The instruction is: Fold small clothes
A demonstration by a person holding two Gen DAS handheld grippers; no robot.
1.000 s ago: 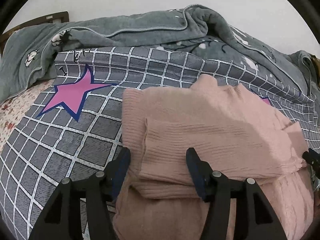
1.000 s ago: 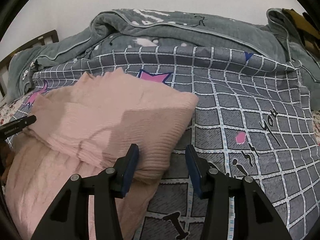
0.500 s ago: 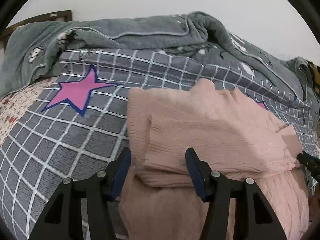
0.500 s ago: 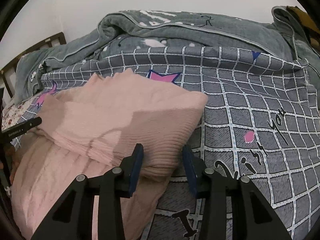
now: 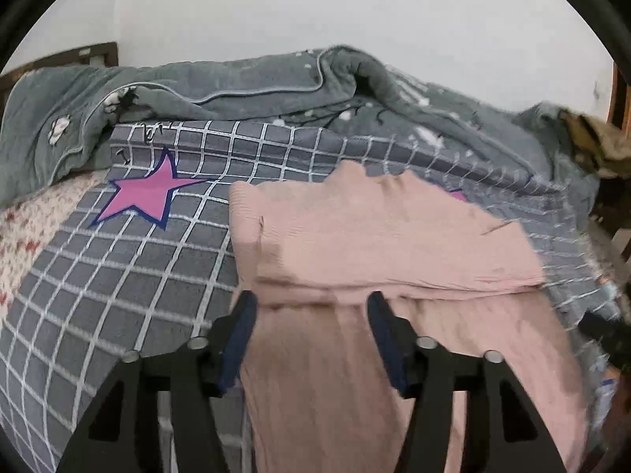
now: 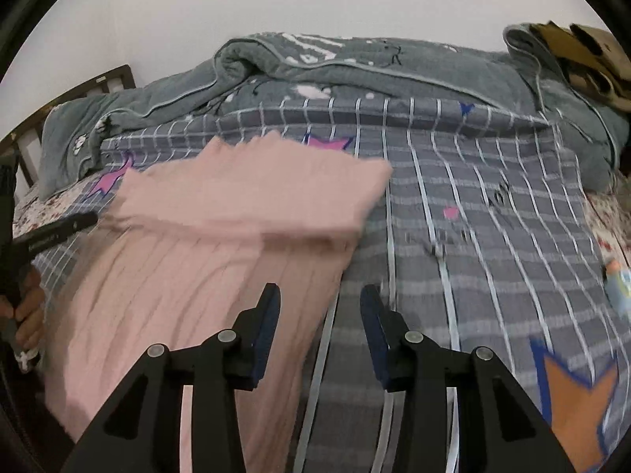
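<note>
A pink ribbed knit garment [image 5: 374,236] lies on the checked bedcover, its far half folded over toward me so a doubled edge runs across it. My left gripper [image 5: 311,303] hovers just short of that folded edge. Its jaws are opening and nothing is pressed between the pads. My right gripper [image 6: 320,295] stands open over the garment's [image 6: 244,197] right border, the left finger above pink knit and the right finger above the cover. The left gripper's tip [image 6: 59,230] shows at the garment's left side, held by a hand [image 6: 23,315].
A grey checked bedcover [image 5: 118,276] with a pink star [image 5: 146,197] spreads around the garment. A rumpled grey blanket [image 6: 394,67] is heaped along the back by the white wall. A wooden bed frame [image 6: 79,90] stands at the left and a brown patterned cloth [image 6: 583,51] at the far right.
Both grippers have drawn back toward the near side of the garment and lifted slightly. The folded edge now lies beyond the fingertips. The left jaws stand wider than before.
</note>
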